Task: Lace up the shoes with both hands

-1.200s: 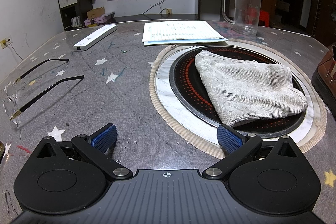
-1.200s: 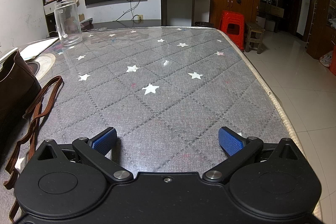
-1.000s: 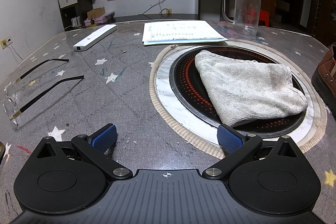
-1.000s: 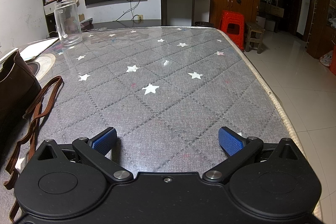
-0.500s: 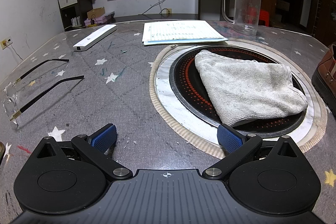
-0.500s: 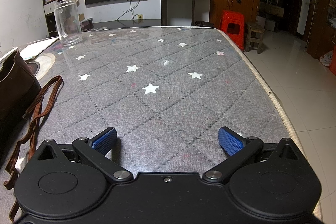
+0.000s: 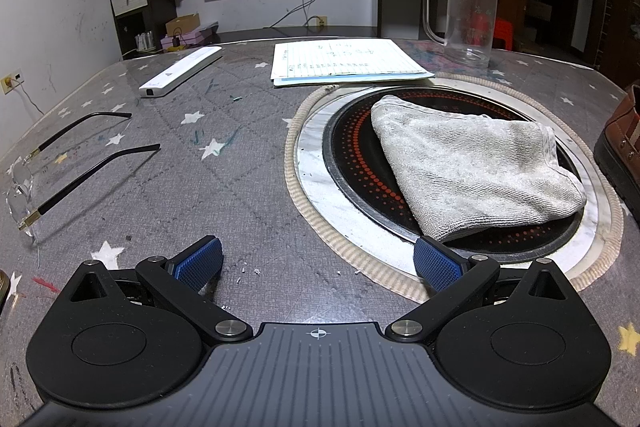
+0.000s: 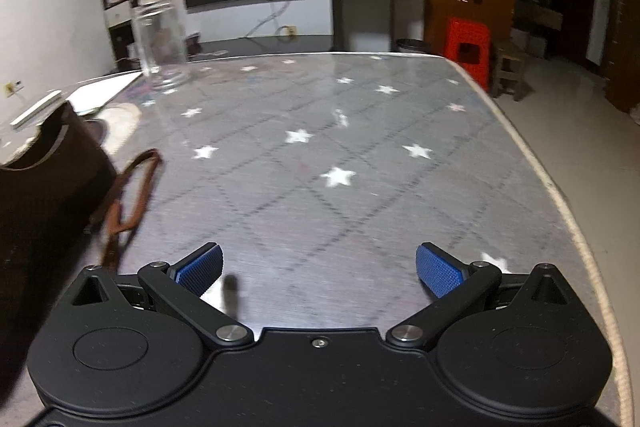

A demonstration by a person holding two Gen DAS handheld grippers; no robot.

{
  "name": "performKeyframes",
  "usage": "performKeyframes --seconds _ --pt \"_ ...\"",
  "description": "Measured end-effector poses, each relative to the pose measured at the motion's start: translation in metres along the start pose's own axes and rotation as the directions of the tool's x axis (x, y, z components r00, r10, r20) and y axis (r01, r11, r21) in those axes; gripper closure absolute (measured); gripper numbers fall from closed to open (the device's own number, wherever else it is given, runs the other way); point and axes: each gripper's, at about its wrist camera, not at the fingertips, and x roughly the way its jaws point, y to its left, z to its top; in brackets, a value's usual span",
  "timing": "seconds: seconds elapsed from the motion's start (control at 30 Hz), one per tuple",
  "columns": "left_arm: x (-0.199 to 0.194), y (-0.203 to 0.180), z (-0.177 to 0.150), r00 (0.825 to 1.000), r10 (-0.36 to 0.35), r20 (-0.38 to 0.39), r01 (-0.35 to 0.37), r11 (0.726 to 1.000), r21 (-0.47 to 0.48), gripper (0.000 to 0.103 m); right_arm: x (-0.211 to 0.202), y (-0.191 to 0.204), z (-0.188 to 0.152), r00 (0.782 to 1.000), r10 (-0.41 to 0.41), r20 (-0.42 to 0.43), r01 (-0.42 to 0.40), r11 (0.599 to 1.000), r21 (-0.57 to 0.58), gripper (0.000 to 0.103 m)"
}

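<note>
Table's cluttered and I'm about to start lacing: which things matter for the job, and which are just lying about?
For the job: brown shoe, brown lace, left gripper, right gripper, both open.

Lying about: towel, eyeglasses, paper, glass jar, white bar.

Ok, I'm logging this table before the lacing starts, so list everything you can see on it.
shoe: one, brown, right edge of the left view
shoelace: one, brown, beside the shoe
towel: one, grey-white, on the round black hob
papers: one stack, white, far centre
glass jar: one, clear, far right
glasses: one pair, black arms, left
white bar: one, far left
left hand-held gripper: blue pads, open
right hand-held gripper: blue pads, open
</note>
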Motion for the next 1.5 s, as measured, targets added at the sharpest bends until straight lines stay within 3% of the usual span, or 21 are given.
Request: performKeyframes --seconds 0.3,0.43,0.57,0.73,0.83,0.9,0.97,1.07,1.3,1.4,1.5 --pt "0.0 0.0 0.0 1.0 0.0 0.0 0.0 1.0 0.0 0.0 -0.015 0.029 0.003 0.994 0.113 0.002 -0.113 0.992 -0.048 0.0" --pt "0.0 0.0 0.0 1.0 0.0 0.0 0.0 1.0 0.0 0.0 -0.027 0.047 -0.001 0.985 0.175 -0.012 -0.175 0.98 -0.094 0.012" --pt "0.0 0.0 0.0 1.0 0.0 0.0 0.0 1.0 0.0 0.0 -0.04 0.064 -0.008 0.972 0.234 -0.029 -0.236 0.963 -0.131 0.036" --pt "0.0 0.001 0.0 1.0 0.0 0.0 0.0 1.0 0.0 0.0 -0.049 0.087 -0.017 0.959 0.28 -0.048 -0.284 0.94 -0.192 0.05" --pt "0.0 0.0 0.0 1.0 0.0 0.0 0.0 1.0 0.0 0.0 -0.052 0.097 -0.022 0.959 0.277 -0.055 -0.282 0.929 -0.238 0.071" --pt "0.0 0.0 0.0 1.0 0.0 0.0 0.0 1.0 0.0 0.0 -0.052 0.102 -0.024 0.96 0.273 -0.068 -0.281 0.926 -0.253 0.075" --pt "0.0 0.0 0.0 1.0 0.0 0.0 0.0 1.0 0.0 0.0 -0.051 0.105 -0.025 0.958 0.273 -0.083 -0.285 0.923 -0.258 0.087" --pt "0.0 0.0 0.0 1.0 0.0 0.0 0.0 1.0 0.0 0.0 -0.057 0.104 -0.024 0.965 0.252 -0.068 -0.261 0.925 -0.275 0.092" --pt "0.0 0.001 0.0 1.0 0.0 0.0 0.0 1.0 0.0 0.0 -0.068 0.084 -0.006 0.995 0.097 0.03 -0.083 0.947 -0.312 0.093" --pt "0.0 0.001 0.0 1.0 0.0 0.0 0.0 1.0 0.0 0.0 -0.061 0.07 -0.002 0.998 0.052 -0.024 -0.057 0.959 -0.279 0.092" --pt "0.0 0.001 0.0 1.0 -0.001 0.0 0.001 1.0 0.0 0.0 -0.061 0.059 -0.002 0.999 0.038 -0.034 -0.045 0.969 -0.245 0.084"
